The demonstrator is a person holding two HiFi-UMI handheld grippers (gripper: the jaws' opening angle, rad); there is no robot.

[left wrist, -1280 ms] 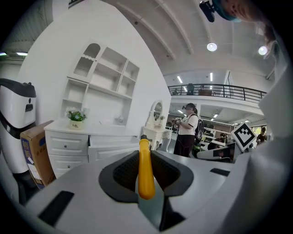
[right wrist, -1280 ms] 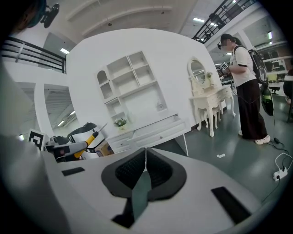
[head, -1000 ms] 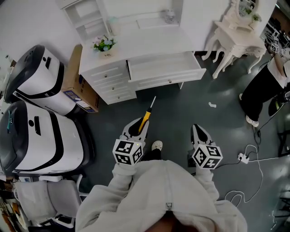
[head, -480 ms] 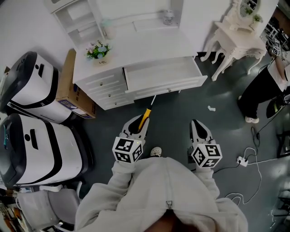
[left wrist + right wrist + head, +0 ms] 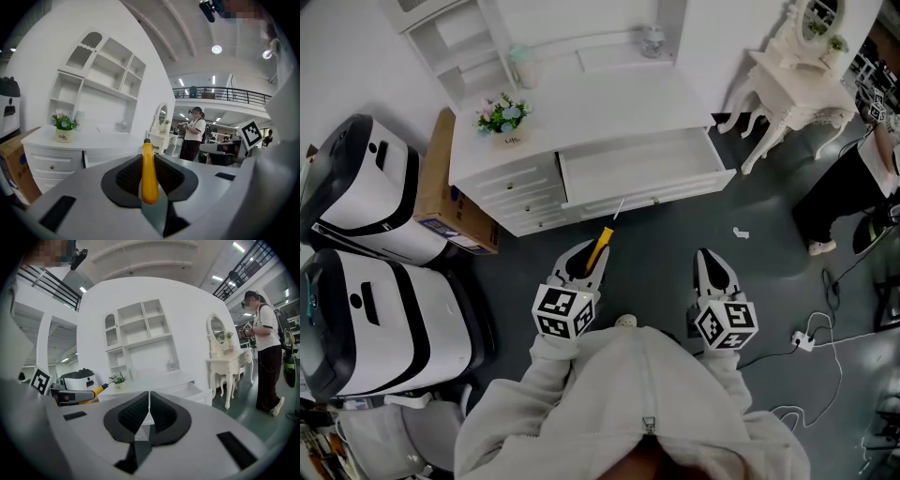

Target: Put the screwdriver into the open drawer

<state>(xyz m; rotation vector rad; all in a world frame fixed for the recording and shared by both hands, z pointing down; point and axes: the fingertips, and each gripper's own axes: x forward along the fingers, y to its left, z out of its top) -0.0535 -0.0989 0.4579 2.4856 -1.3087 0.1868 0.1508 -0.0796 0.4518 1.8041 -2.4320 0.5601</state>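
A screwdriver with a yellow handle and a thin metal shaft sticks forward out of my left gripper, which is shut on the handle. In the head view its tip lies just short of the front of the open white drawer, which looks empty. My right gripper hangs beside the left one at the same height, shut with nothing in it. From the right gripper view the screwdriver shows at the left, and the open drawer lies ahead.
The drawer belongs to a white desk with a shelf unit and a small flower pot. A cardboard box and two white-and-black machines stand left of it. A white vanity table, a standing person and floor cables are on the right.
Both grippers have moved forward toward the desk together. The open drawer now lies closer, and the screwdriver's tip has come up near the drawer front. The grip is unchanged.
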